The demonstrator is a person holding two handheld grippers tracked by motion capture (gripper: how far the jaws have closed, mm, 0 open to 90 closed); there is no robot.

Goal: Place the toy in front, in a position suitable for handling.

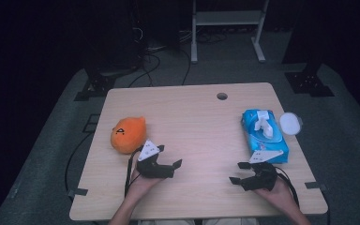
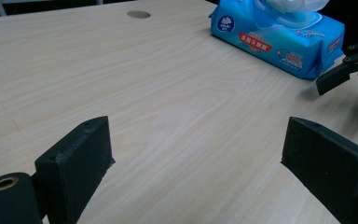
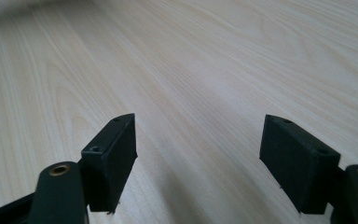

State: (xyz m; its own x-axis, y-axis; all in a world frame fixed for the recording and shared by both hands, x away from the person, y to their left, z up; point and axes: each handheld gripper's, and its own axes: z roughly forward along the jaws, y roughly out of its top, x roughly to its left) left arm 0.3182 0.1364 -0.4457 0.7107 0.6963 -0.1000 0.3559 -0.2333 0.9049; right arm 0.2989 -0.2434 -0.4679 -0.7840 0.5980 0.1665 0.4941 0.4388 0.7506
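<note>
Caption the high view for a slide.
Open left gripper beside orange plush, open right gripper near blue wipes pack.

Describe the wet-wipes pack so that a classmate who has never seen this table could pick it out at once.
Start at the pale wooden table and go to its right edge. There lies the wet-wipes pack, just beyond the right gripper, with a small round white lid beside it. It is the one bright blue, flat, oblong thing, with white tissue poking from its top; the orange plush toy sits far left.
</note>
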